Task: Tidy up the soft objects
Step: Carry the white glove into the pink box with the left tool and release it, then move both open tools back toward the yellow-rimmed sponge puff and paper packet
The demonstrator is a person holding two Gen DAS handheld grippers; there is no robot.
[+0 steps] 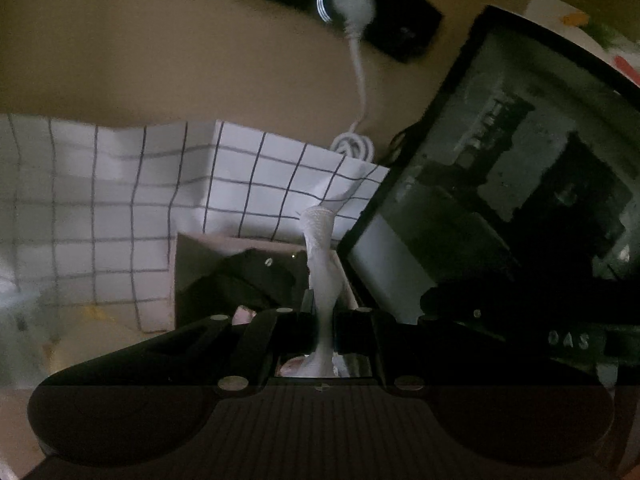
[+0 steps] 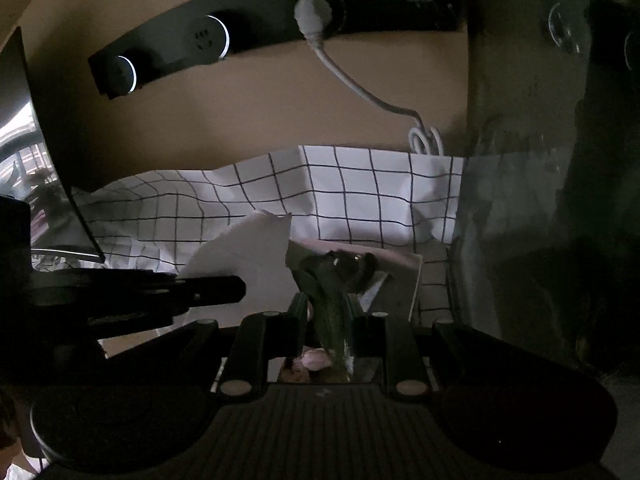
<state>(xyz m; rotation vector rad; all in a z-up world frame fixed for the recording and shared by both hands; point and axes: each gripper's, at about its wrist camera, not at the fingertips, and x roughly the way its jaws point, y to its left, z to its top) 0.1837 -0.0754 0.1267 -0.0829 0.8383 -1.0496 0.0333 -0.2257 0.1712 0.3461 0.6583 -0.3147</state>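
Left tongs (image 1: 322,320): pressed together, a thin white cloth (image 1: 320,264) is being pinched between them, its twisted strip standing up past the tips.
Right tongs (image 2: 326,320): held narrowly apart, a dark green soft item (image 2: 334,280) is being pinched, its bunched end rising beyond the tips.
Where the soft things are: both are being carried in the air over the worktop (image 2: 240,112), above the grid-patterned cloth (image 1: 120,208) and just short of a pale open box (image 2: 396,280) lying on it.
Likely step: the two items are probably being brought towards the box for dropping in; this is being judged from the pose only.
Risk, slipping: only a thin pinch is being kept on the white cloth, so it could be pulled free if it is dragged across the box rim.
Risk, snagging: the white cable (image 1: 360,80) is hanging from the black socket strip (image 2: 280,20) and coiling near the far edge of the worktop; it could be caught by a trailing end.
Risk, collision: the two tongs are being worked close together, so they could be knocked against each other.
Edges: a dark framed panel (image 1: 500,180) is crowding the right side in the left view.
Open room: bare worktop is being left free towards the far edge.
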